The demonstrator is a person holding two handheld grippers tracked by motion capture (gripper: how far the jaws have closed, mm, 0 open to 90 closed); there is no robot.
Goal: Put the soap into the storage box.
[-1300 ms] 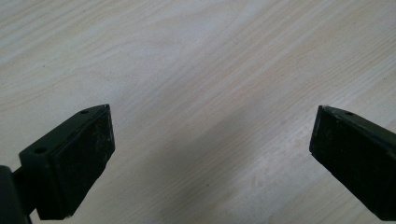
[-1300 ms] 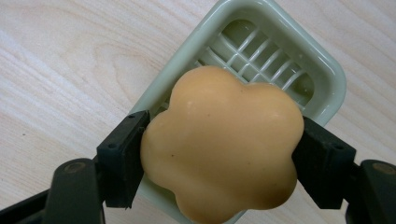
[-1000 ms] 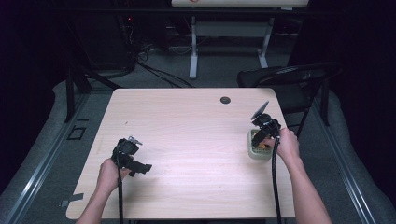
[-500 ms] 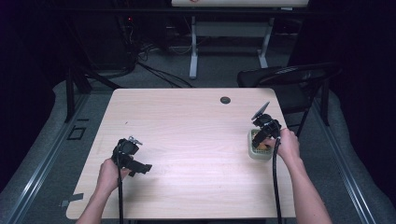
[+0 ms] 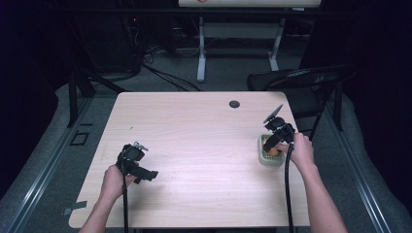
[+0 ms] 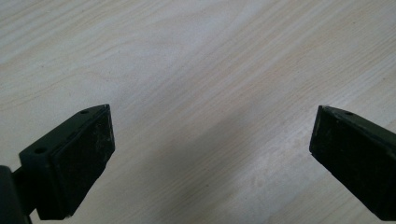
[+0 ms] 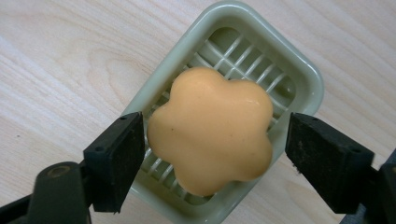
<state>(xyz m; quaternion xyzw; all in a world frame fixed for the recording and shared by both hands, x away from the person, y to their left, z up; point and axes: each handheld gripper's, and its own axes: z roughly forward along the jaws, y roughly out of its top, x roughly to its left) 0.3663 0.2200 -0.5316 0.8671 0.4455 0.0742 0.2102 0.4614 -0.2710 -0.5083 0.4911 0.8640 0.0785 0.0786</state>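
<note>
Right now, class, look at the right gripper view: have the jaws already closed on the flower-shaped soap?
No, the right gripper stands open, with a gap on each side of the orange soap lying in its green dish.

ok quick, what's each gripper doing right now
Left gripper: open, holding nothing, above bare table.
Right gripper: open, jaws either side of the flower-shaped soap in the green soap dish, not clamped.

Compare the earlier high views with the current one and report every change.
Nothing visibly changed. The right gripper hangs open over the orange flower-shaped soap in its green dish at the table's right edge; the left gripper rests open near the front left.
</note>
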